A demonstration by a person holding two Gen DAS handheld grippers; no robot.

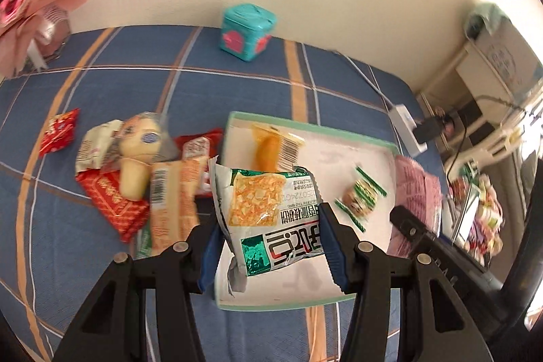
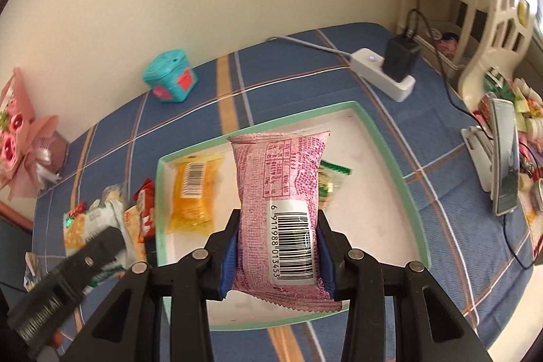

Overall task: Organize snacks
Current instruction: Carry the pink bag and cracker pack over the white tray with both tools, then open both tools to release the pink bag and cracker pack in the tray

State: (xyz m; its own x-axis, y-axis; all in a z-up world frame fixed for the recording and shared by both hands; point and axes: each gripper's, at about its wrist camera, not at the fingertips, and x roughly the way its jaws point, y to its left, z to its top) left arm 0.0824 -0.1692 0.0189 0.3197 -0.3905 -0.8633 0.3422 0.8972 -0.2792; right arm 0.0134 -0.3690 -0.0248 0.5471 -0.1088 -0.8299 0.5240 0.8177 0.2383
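The left gripper (image 1: 271, 236) is clamped on a green-and-white snack packet (image 1: 268, 212) and the right gripper (image 2: 276, 246) on a pink snack packet (image 2: 281, 202), both held above the green-rimmed tray (image 2: 390, 155) on the plaid-covered desk (image 1: 135, 83), where a yellow packet (image 2: 191, 192) lies by the tray's left edge.

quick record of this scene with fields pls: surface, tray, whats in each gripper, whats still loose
surface: blue plaid cloth
tray: shallow white tray with mint-green rim, near the middle of the cloth
in tray: yellow packet, small green-striped wrapped sweet
left gripper: shut on white and green snack packet, over the tray
right gripper: shut on pink barcode snack packet, over the tray
loose: pile of red and orange packets beside the tray
background: teal box, white power strip
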